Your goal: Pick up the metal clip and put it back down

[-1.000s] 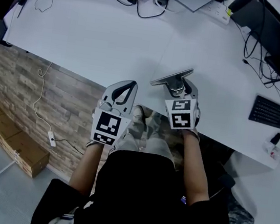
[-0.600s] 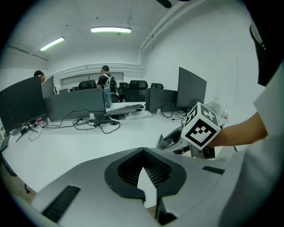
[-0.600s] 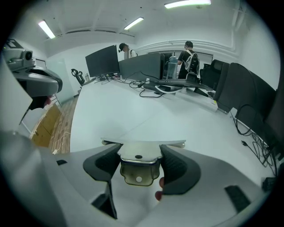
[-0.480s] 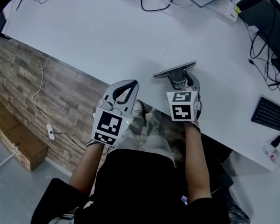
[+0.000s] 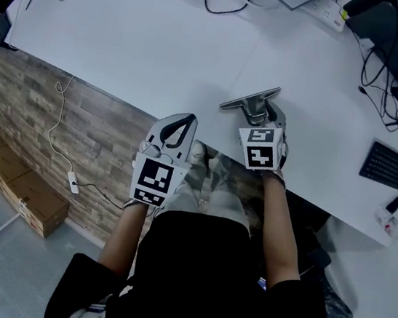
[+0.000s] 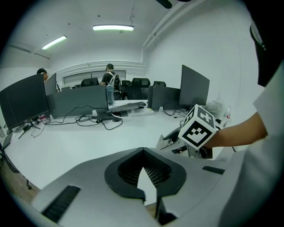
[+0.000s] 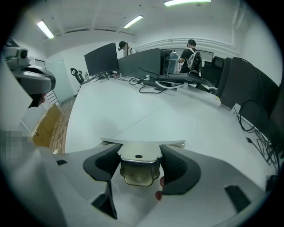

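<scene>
Head view: white tabletop [image 5: 149, 45] fills the upper half of the frame. Right tool [image 5: 258, 116] sits just right of centre, near the tabletop's near edge, with the metal clip [image 5: 250, 98] at its tip; the clip's flat plate runs crosswise to the jaws. Cannot tell whether the clip touches the tabletop or is just above it. Left tool [image 5: 182, 121] is at centre left, off the near edge of the tabletop, well apart from the clip. Keyboard [image 5: 390, 166] at the right edge, cables [image 5: 206, 5] along the top, cardboard boxes [image 5: 21, 194] at lower left.

Left gripper view: left tool [image 6: 143, 150] has its jaws pressed together at the tips, nothing between the ribbed pads [image 6: 157, 170]. Right tool's marker cube [image 6: 199, 128] shows at centre right over the tabletop [image 6: 80, 142].

Right gripper view: right tool [image 7: 139, 154] pinches the metal clip [image 7: 138, 172], dark pads [image 7: 175, 166] pressed on both its sides. Clip's plate spans across just beyond the jaw tips, low centre of frame. Monitors [image 7: 102, 57] stand at the upper left.
</scene>
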Demonstrator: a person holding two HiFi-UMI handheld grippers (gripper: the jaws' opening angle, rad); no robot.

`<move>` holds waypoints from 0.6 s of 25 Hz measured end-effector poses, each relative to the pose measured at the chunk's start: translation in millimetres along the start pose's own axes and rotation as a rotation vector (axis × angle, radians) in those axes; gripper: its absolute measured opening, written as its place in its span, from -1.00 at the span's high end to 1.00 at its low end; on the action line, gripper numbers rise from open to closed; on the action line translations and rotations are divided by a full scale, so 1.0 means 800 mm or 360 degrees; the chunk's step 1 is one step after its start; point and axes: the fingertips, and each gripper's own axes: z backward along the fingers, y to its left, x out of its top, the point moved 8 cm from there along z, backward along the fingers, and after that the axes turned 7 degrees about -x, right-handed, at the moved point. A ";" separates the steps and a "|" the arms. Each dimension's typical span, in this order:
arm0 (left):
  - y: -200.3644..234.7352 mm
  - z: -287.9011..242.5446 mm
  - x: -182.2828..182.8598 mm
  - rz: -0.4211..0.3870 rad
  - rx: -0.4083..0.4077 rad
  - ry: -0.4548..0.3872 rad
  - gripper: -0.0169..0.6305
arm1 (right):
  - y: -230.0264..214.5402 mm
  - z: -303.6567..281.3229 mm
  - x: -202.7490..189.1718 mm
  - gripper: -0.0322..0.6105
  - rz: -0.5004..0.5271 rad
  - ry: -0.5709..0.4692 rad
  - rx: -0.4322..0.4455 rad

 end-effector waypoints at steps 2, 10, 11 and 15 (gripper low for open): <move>0.000 0.000 -0.001 0.0004 0.0001 0.0001 0.92 | 0.001 -0.001 -0.001 -0.03 0.0003 0.0003 -0.0008; -0.001 -0.003 -0.001 0.0009 -0.0004 0.0005 0.92 | 0.000 -0.008 -0.003 -0.03 0.0007 0.0050 -0.0044; 0.000 -0.003 -0.001 0.0009 -0.0004 0.0005 0.92 | 0.001 -0.008 -0.004 -0.03 0.0017 0.0056 -0.0052; 0.001 -0.003 0.000 0.0008 -0.0005 0.0002 0.92 | 0.002 -0.009 -0.005 -0.03 0.0022 0.0056 -0.0059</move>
